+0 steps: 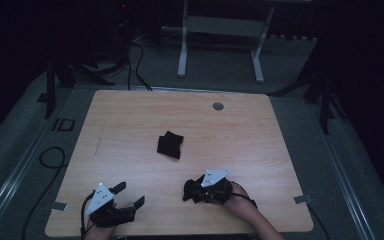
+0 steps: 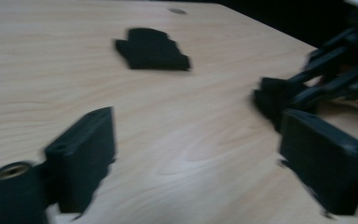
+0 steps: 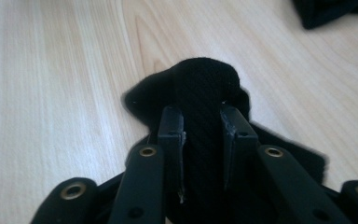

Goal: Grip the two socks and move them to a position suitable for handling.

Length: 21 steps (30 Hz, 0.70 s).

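- Black cloth (image 3: 205, 88): I have it bunched and pinched in my right gripper (image 3: 203, 126), near the front edge of the table (image 1: 130, 120). It also shows at that gripper's tips from above (image 1: 190, 191).
- The table is light wood with a small round grommet (image 1: 218, 106) near its far edge.
- A second folded black cloth (image 1: 170, 144) lies flat near the table's middle, well apart from both grippers.
- My right gripper is clenched on the bunched cloth, which bulges above the pads.
- My left gripper (image 1: 128, 194) sits at the front left corner, released, with bare wood between its wide-spread jaws.
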Each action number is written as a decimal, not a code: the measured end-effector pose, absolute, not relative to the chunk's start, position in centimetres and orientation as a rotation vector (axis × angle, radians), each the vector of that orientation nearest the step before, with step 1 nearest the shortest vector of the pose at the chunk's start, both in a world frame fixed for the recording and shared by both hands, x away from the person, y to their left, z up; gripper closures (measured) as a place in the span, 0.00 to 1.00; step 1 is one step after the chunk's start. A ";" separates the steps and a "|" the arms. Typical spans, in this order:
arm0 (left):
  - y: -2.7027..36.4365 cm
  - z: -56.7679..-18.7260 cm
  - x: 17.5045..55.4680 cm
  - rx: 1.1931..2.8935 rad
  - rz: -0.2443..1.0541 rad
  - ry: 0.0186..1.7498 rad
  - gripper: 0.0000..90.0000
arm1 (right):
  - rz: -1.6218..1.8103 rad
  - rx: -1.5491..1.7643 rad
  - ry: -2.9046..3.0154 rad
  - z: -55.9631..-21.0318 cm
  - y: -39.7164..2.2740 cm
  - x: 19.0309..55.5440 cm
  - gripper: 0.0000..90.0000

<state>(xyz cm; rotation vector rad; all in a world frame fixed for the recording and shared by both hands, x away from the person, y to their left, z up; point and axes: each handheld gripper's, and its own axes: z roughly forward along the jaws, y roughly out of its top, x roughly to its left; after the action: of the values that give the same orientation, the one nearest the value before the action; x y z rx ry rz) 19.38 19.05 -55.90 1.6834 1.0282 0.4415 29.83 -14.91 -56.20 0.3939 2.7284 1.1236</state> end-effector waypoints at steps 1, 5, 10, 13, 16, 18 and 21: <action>18.6 -56.0 19.5 1.701 0.416 1.017 0.16 | 1.146 0.414 2.727 -56.3 -15.0 29.8 0.79; 17.0 -56.0 19.7 1.759 0.362 0.962 0.28 | 1.150 0.415 2.756 -56.1 -15.0 29.6 0.56; 15.7 -55.8 20.4 1.778 0.302 0.940 0.28 | 1.148 0.402 2.746 -55.3 -15.2 29.2 0.45; 14.3 -55.1 21.9 1.806 0.250 0.869 0.28 | 1.239 0.460 2.646 -52.3 -17.0 29.0 0.38; 13.3 -55.0 23.1 1.857 0.240 0.864 0.39 | 1.250 0.619 2.573 -51.6 -19.2 29.5 0.41; 12.5 -55.3 23.7 1.879 0.200 0.872 0.39 | 1.265 0.674 2.568 -52.1 -20.6 29.7 0.44; 11.2 -55.8 24.0 1.920 0.130 0.881 0.39 | 1.194 0.718 2.583 -53.4 -21.7 29.8 0.48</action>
<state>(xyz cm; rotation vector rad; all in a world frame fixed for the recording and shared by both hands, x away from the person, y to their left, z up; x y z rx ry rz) 24.02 11.20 -55.85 1.9198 0.8808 0.1299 29.81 -21.68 -53.39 0.7175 2.5830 1.1941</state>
